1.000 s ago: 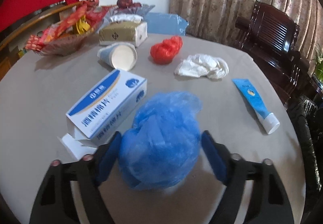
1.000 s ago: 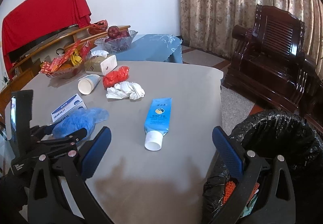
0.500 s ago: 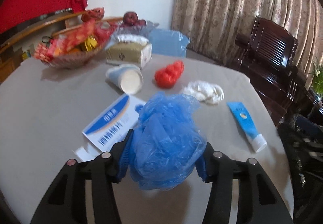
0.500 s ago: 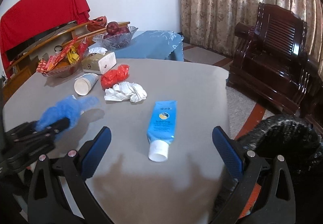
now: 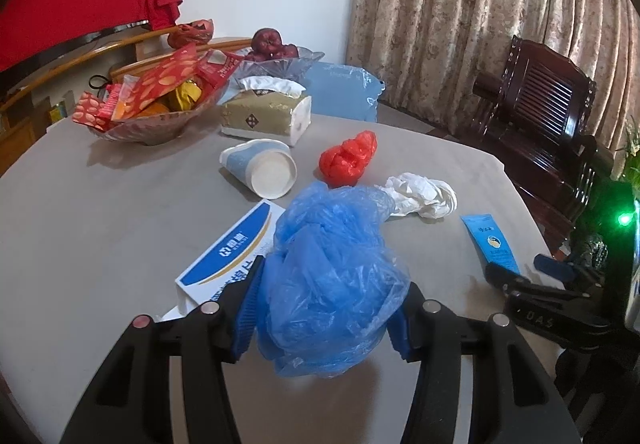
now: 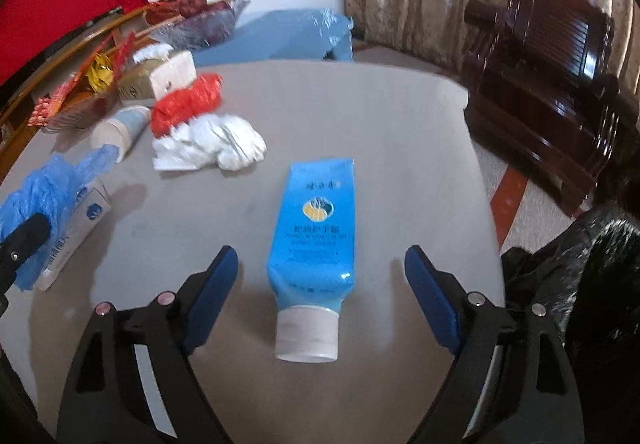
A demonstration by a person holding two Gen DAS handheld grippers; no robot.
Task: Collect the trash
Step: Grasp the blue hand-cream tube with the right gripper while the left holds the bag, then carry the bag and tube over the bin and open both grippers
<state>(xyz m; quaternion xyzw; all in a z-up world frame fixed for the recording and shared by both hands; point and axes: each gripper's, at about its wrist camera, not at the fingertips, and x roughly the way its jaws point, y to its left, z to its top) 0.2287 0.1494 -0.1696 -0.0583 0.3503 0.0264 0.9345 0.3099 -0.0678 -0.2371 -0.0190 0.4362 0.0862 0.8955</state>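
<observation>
Left gripper [image 5: 326, 310] fingers squeeze the blue plastic bag [image 5: 332, 284], a light, soft, crinkly wad held above the surface [image 5: 100, 211]; right gripper [image 6: 322, 304] spread wide around the blue tube [image 6: 314, 236], smooth and squashy, best pinched mid-body

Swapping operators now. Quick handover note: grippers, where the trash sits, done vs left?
Left gripper: jaws shut on the crumpled blue plastic bag, held above the table.
Right gripper: jaws open, one each side of the blue tube, which lies flat, cap toward the camera; not gripped yet.
On the table: red plastic wad, white crumpled tissue, paper cup on its side, blue-and-white box.
Black-lined trash bin stands off the table's right edge.
Done: blue bag picked up. Left: bin it, grab the tube, then the rest.
</observation>
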